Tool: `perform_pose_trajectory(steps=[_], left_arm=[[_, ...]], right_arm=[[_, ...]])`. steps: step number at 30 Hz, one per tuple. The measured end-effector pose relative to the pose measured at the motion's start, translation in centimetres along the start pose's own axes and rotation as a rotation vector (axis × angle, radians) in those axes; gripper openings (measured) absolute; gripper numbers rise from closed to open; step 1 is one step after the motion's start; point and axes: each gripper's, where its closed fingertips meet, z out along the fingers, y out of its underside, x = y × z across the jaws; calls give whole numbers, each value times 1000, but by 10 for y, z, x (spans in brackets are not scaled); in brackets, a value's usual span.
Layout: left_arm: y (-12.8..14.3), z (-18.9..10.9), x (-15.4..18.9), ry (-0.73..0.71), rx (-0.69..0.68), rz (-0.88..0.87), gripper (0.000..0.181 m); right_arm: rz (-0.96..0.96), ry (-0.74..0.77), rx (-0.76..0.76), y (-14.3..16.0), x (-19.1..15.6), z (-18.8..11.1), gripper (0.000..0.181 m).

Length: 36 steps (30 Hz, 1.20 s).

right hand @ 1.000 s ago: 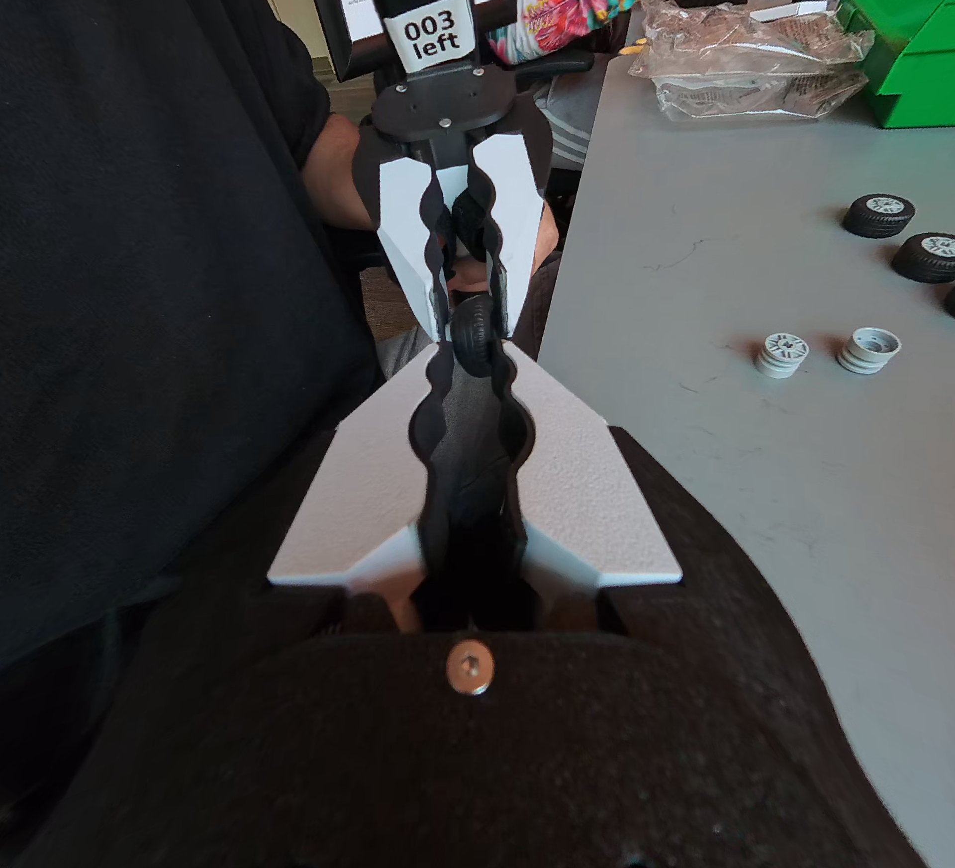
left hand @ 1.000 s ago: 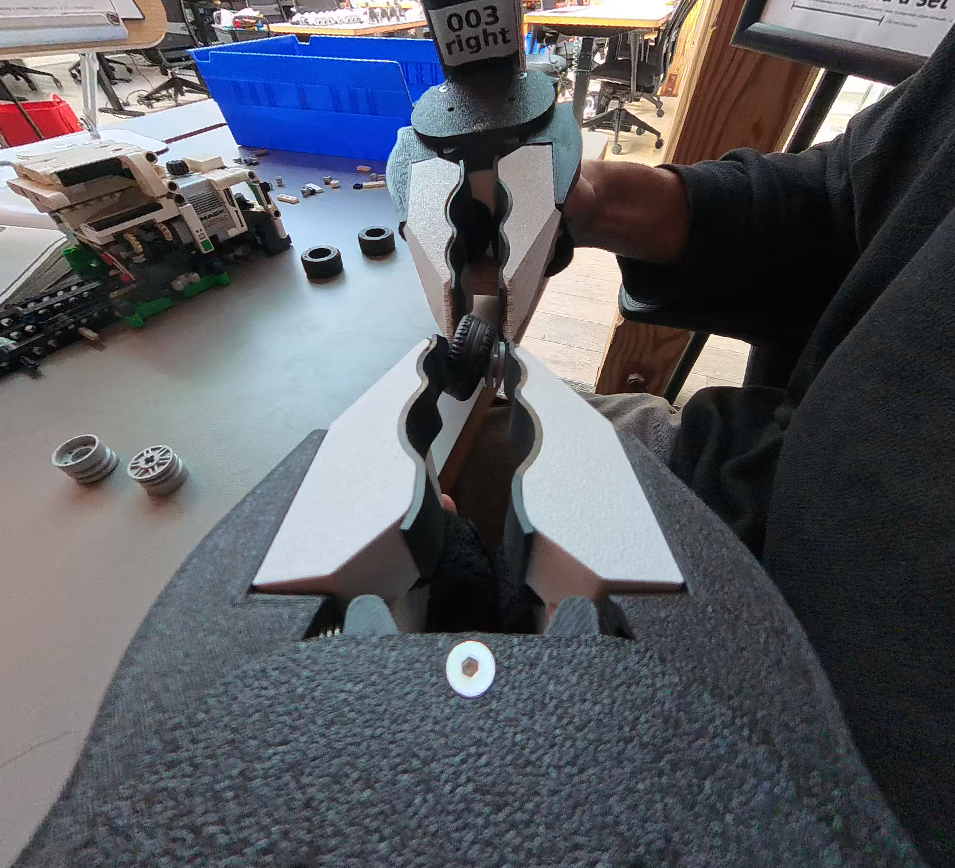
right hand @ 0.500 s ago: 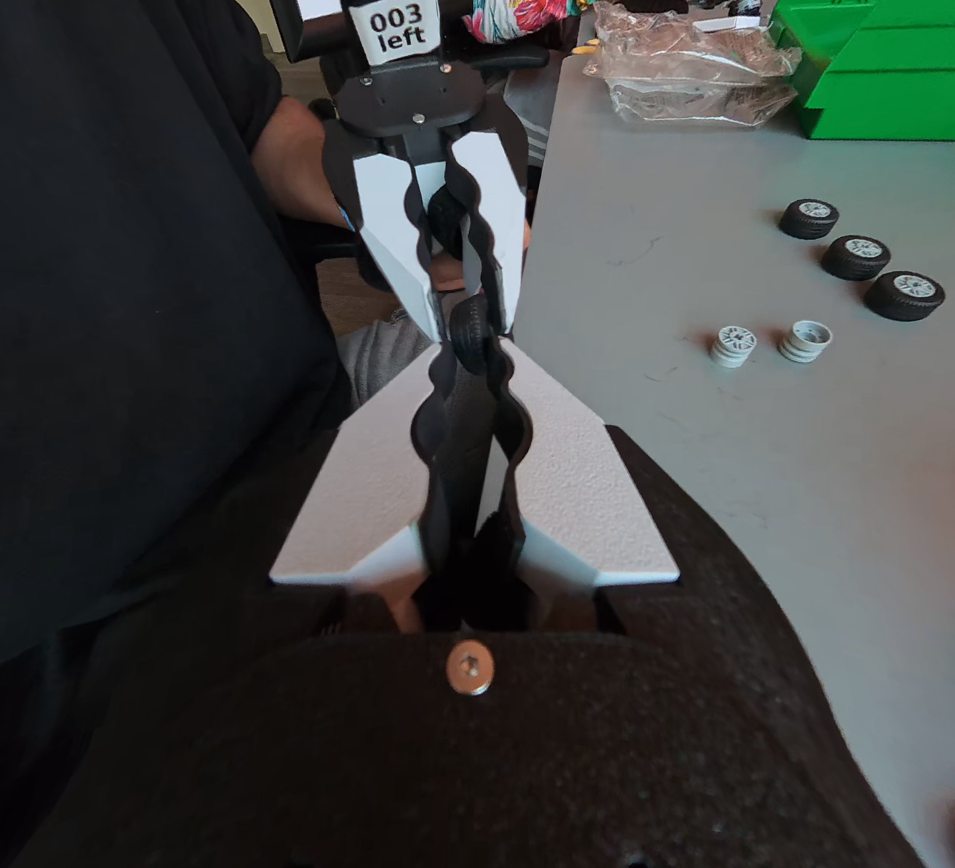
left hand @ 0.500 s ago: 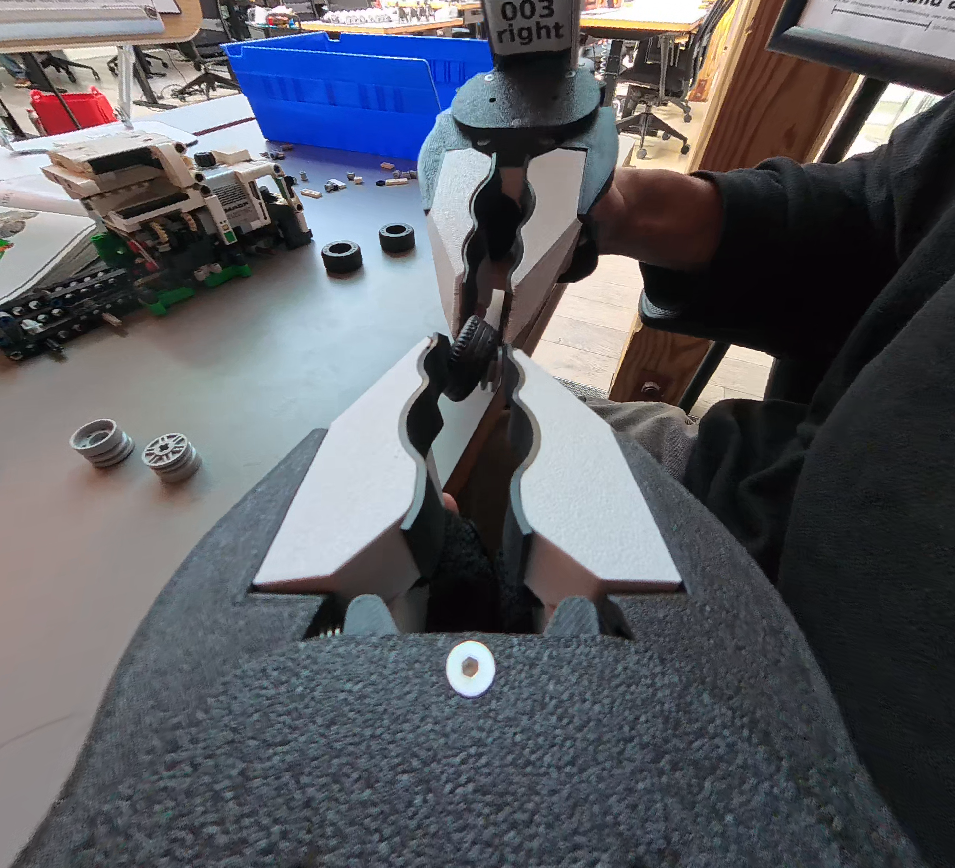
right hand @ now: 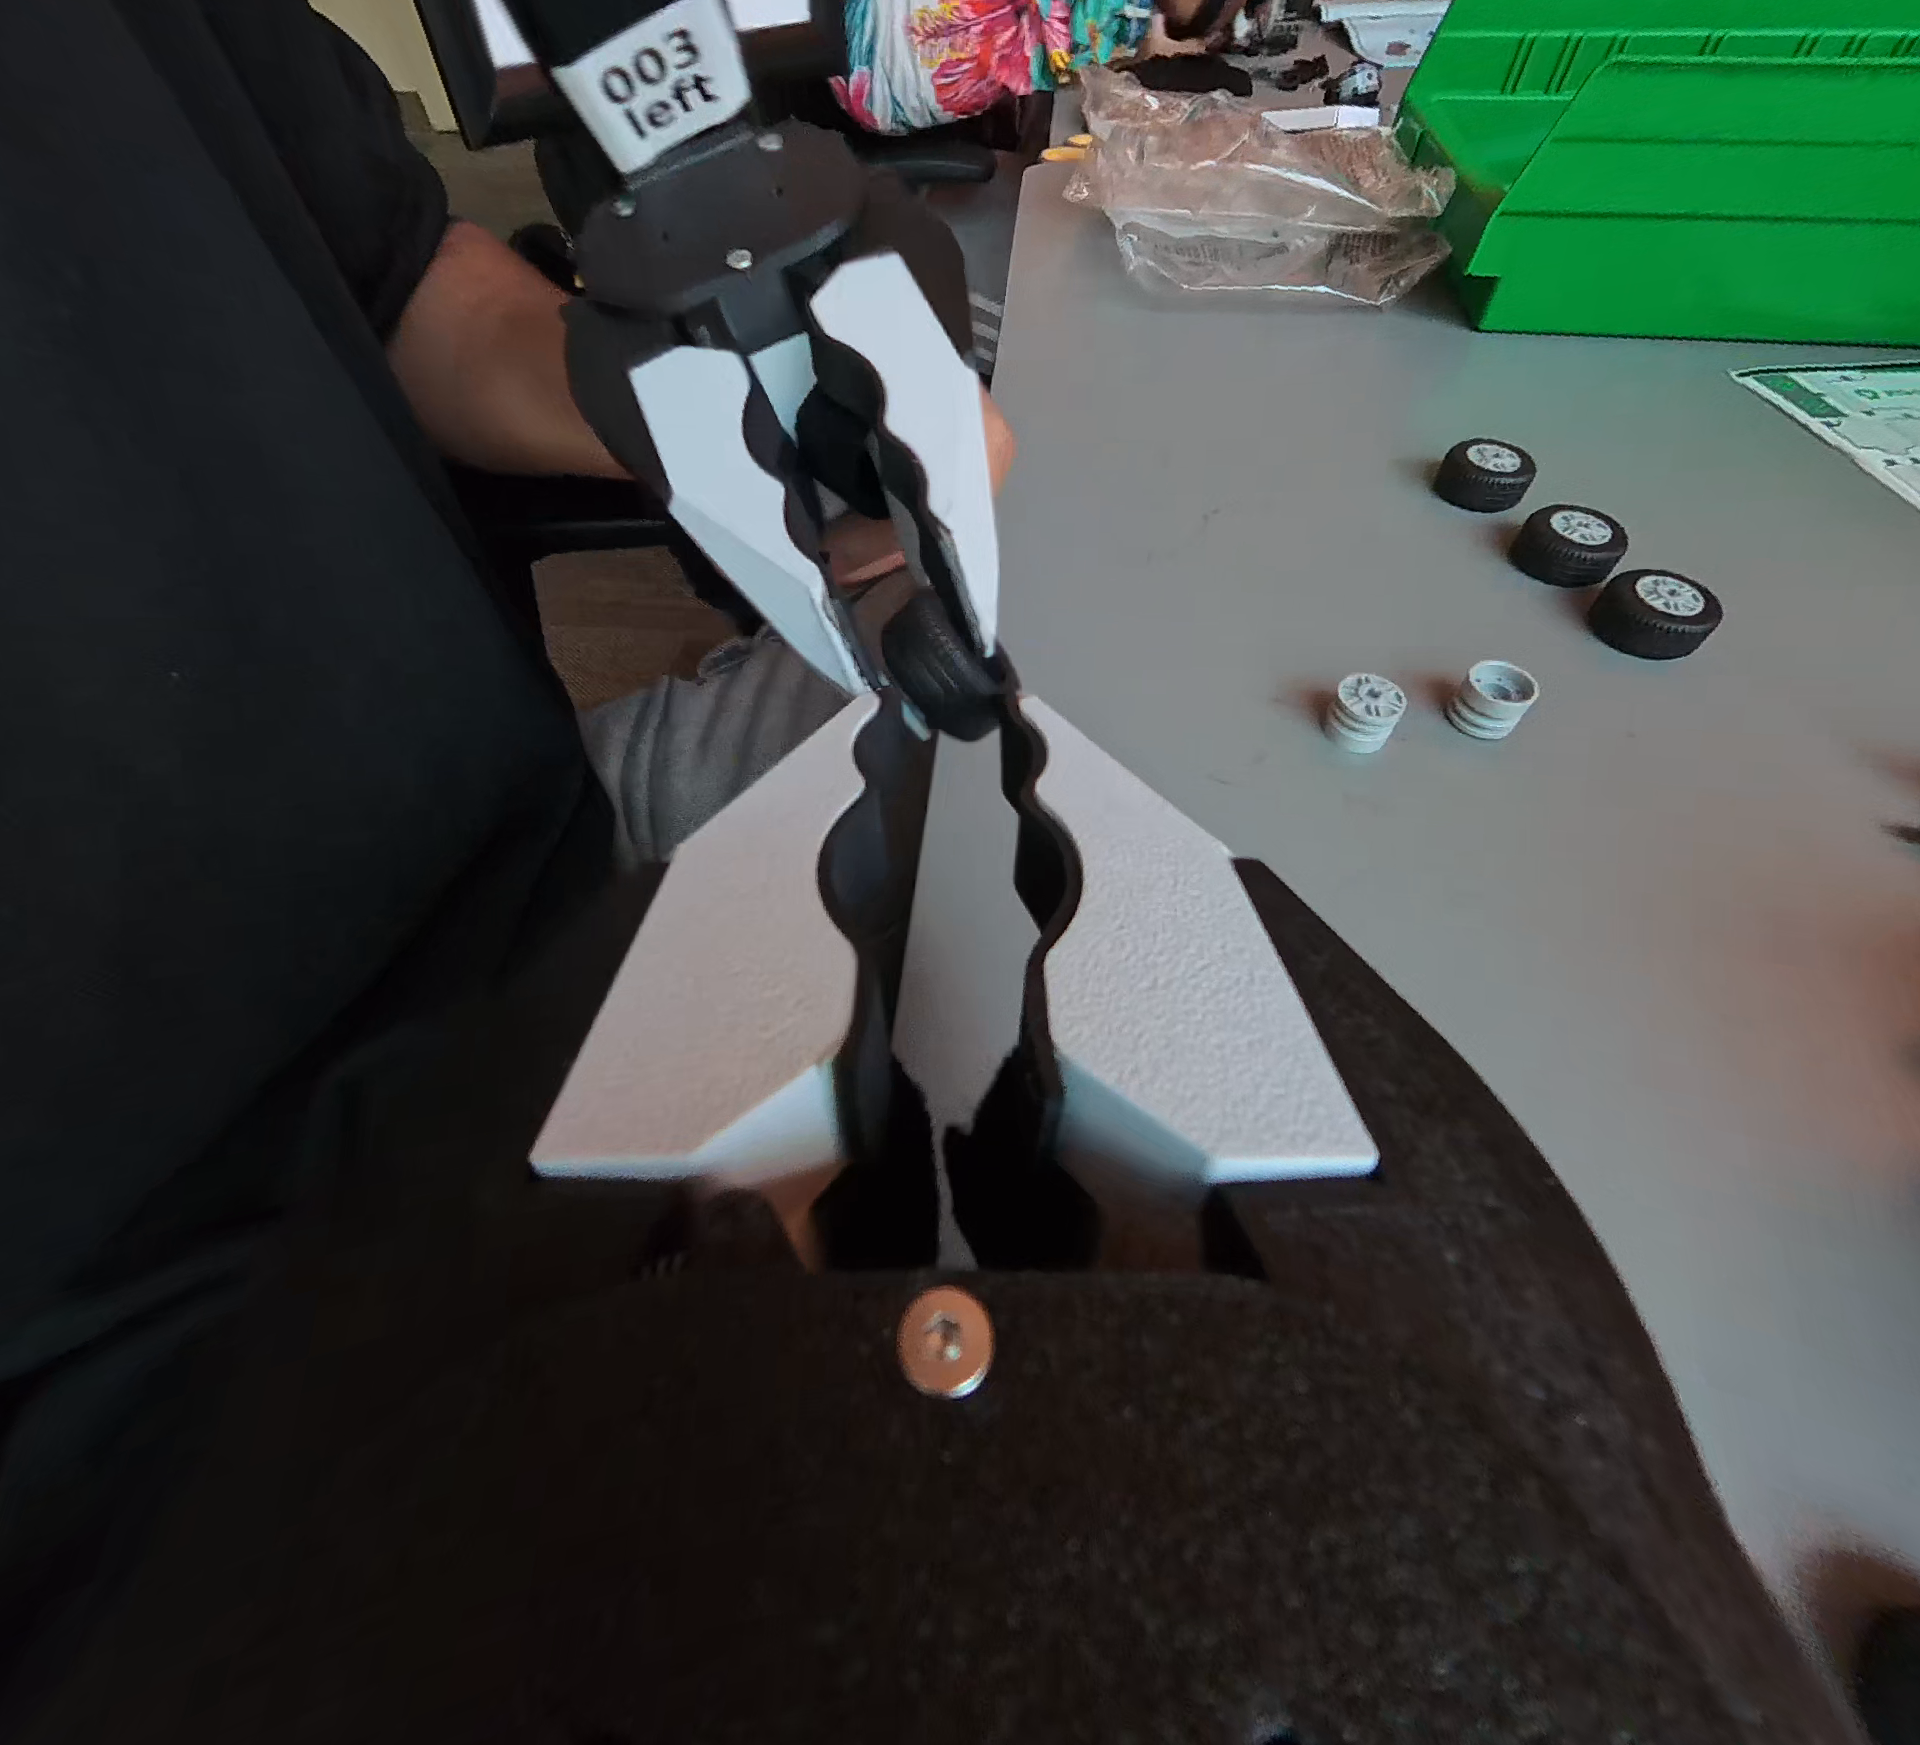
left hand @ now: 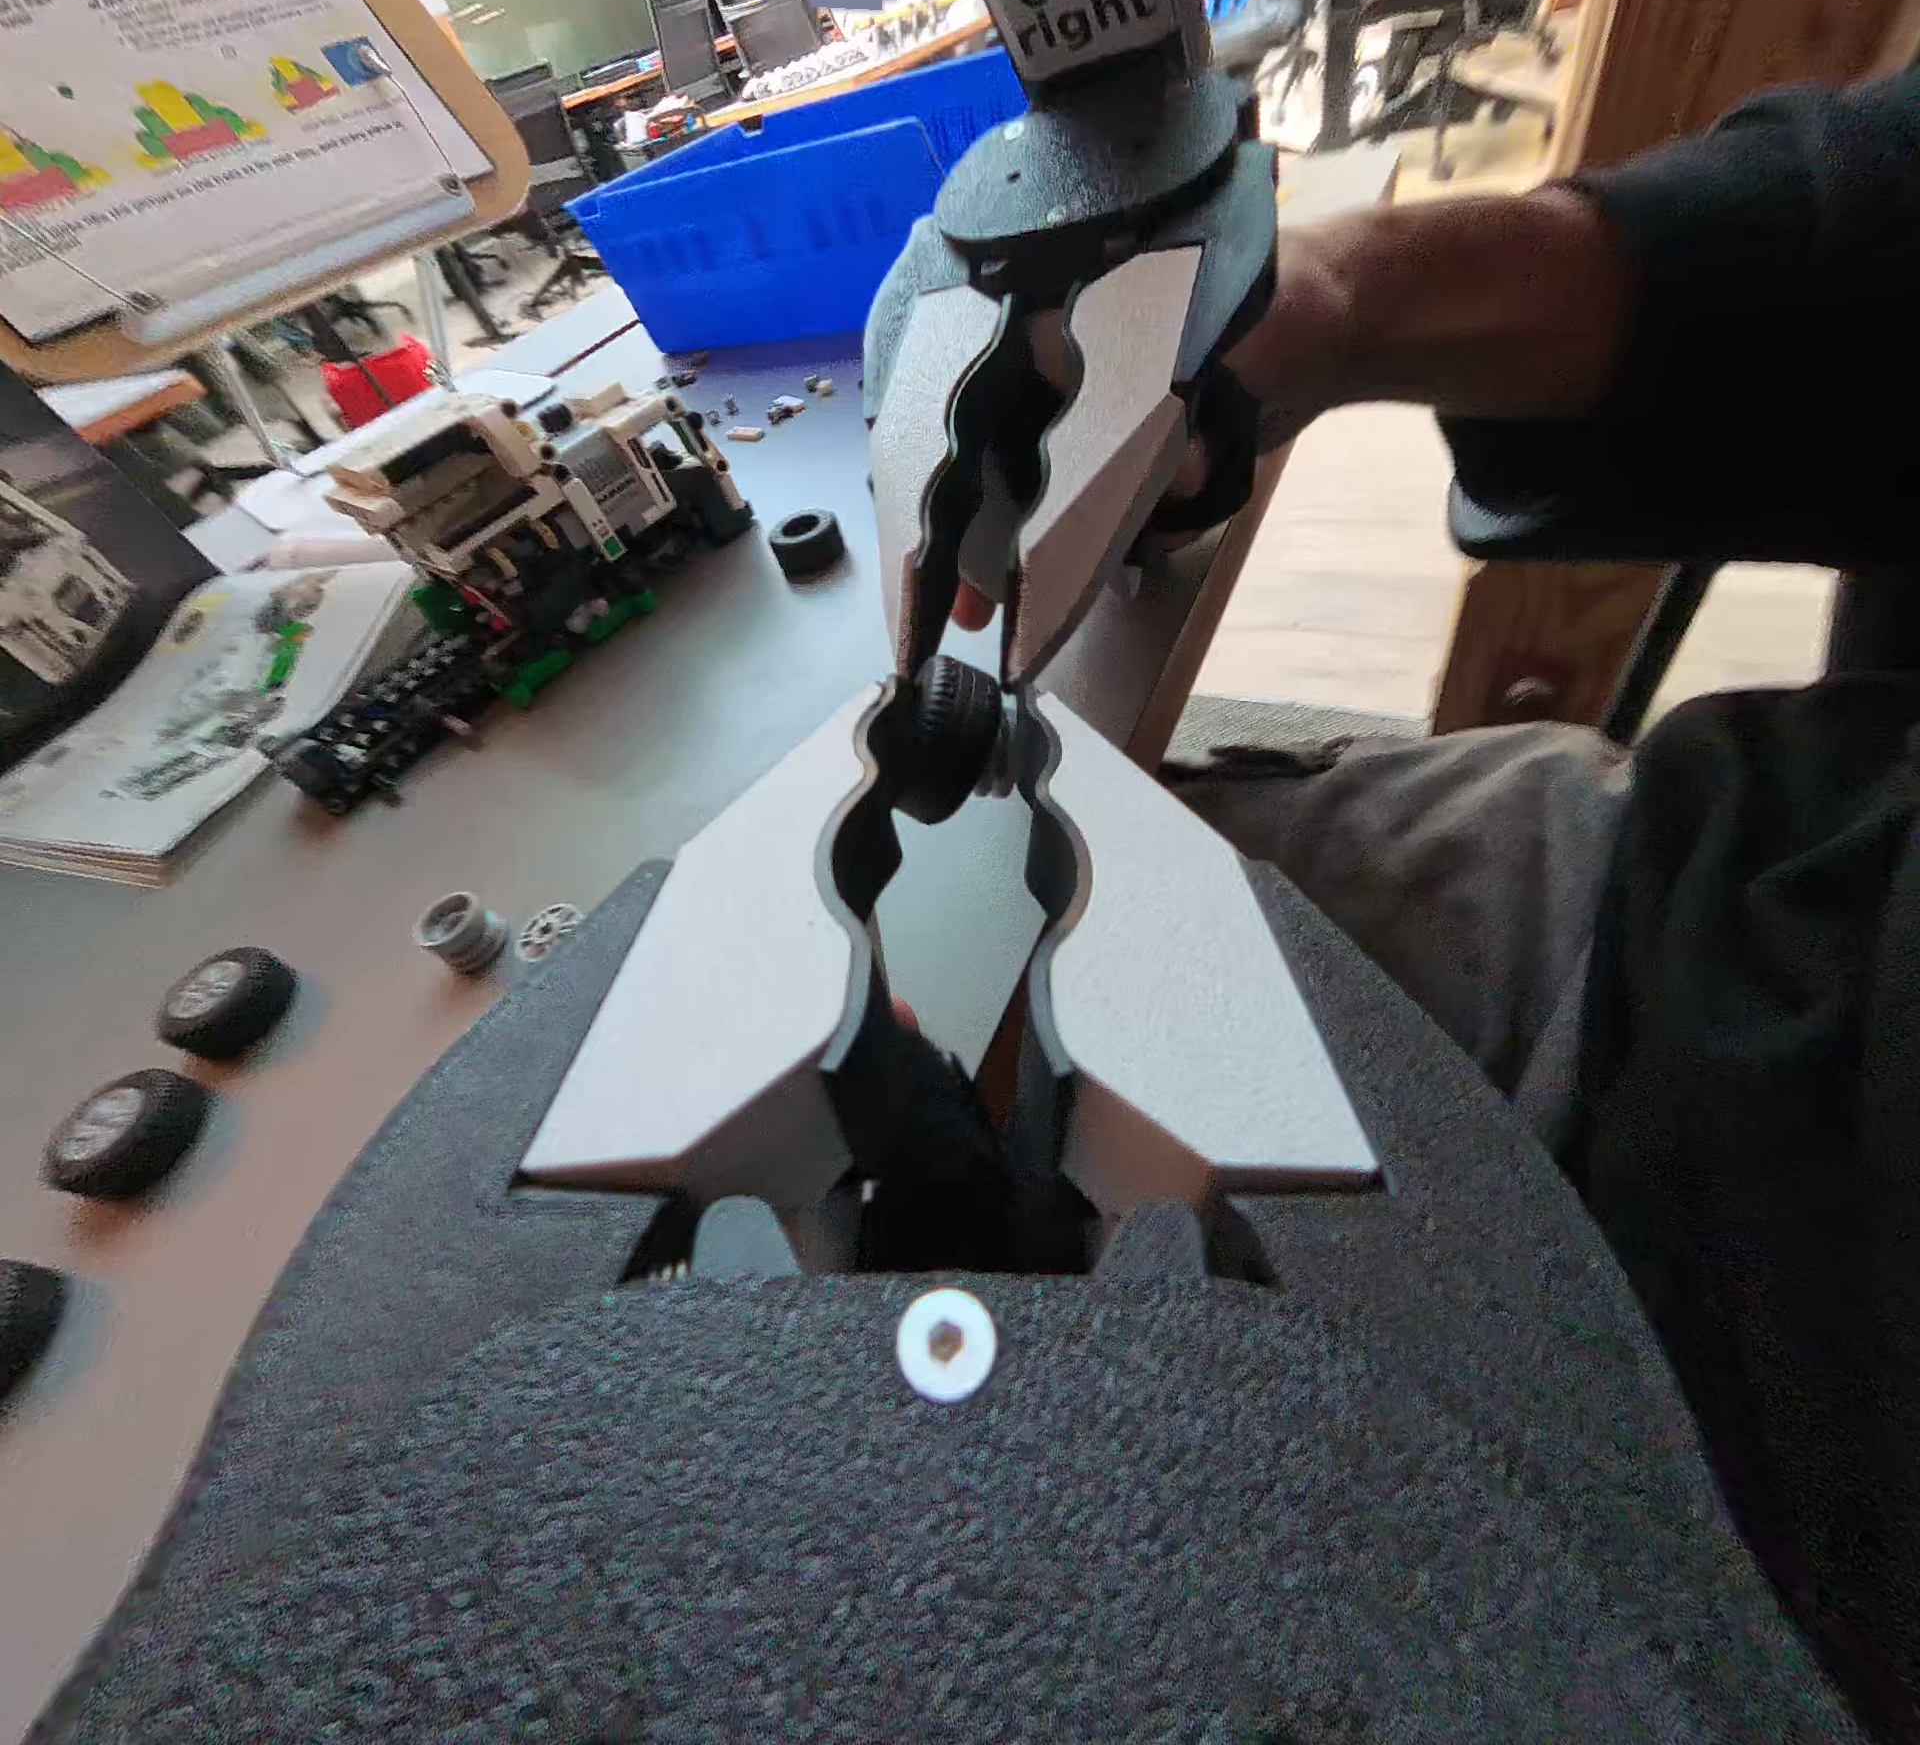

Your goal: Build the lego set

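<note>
A small black tyre with a grey hub [left hand: 948,731] is held in the air off the table's edge, between both grippers, which meet tip to tip. My left gripper [left hand: 954,696] is shut on this wheel from below in the left wrist view. My right gripper [left hand: 961,669] comes down from above, its tips pinching the same wheel. In the right wrist view the wheel [right hand: 940,669] sits between the right gripper's [right hand: 948,706] tips and those of the left gripper [right hand: 928,669]. A partly built white truck model [left hand: 540,490] stands on the grey table [left hand: 582,791].
Two grey rims [right hand: 1363,711] [right hand: 1492,698] and three finished wheels [right hand: 1569,544] lie on the table. A loose tyre [left hand: 805,542], black chassis [left hand: 384,739] and instruction booklet [left hand: 156,719] sit near the model. Blue bin [left hand: 779,230], green bins [right hand: 1683,157], plastic bag [right hand: 1257,199], another person's floral sleeve [right hand: 997,22]. My left and right fingertips are right by each other. From either gripper's tips it is about 20 cm to the partly built white truck model [left hand: 540,490].
Both grippers have tilted and swung together, still joined at the wheel. More of the table and the finished wheels has come into both views.
</note>
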Motion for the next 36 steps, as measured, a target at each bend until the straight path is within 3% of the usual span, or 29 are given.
perform_pose_trajectory(steps=[4, 7, 11, 20, 25, 27, 29, 31, 34, 36], left_arm=[[13, 0, -8, -122, -98, 309, 17], [9, -1, -12, -251, -100, 603, 14], [4, 0, -7, -369, -93, 921, 13], [-13, -2, 2, -424, -9, 1018, 12], [-19, -4, 3, -468, 13, 1049, 12], [-25, -10, 6, -479, 43, 1015, 18], [-30, -18, 1, -488, 64, 875, 24], [-30, -22, -17, -456, 72, 520, 30], [-32, -18, -30, -212, 139, -129, 38], [-30, -15, -33, -75, 152, -323, 34]], right_arm=[[199, 21, -46, 12, 18, -7, 19], [508, -170, -13, 9, 10, 0, 47], [797, -379, 51, -6, -2, 5, 46], [962, -522, 115, -21, -9, 5, 26], [1015, -496, 149, -23, -3, 6, 25], [997, -445, 177, -22, 6, 2, 24], [936, -363, 183, -19, 14, 0, 24], [850, -301, 183, -19, 15, 0, 24], [672, -204, 142, -17, 10, 7, 24], [538, -186, 138, -23, 0, 9, 24]])
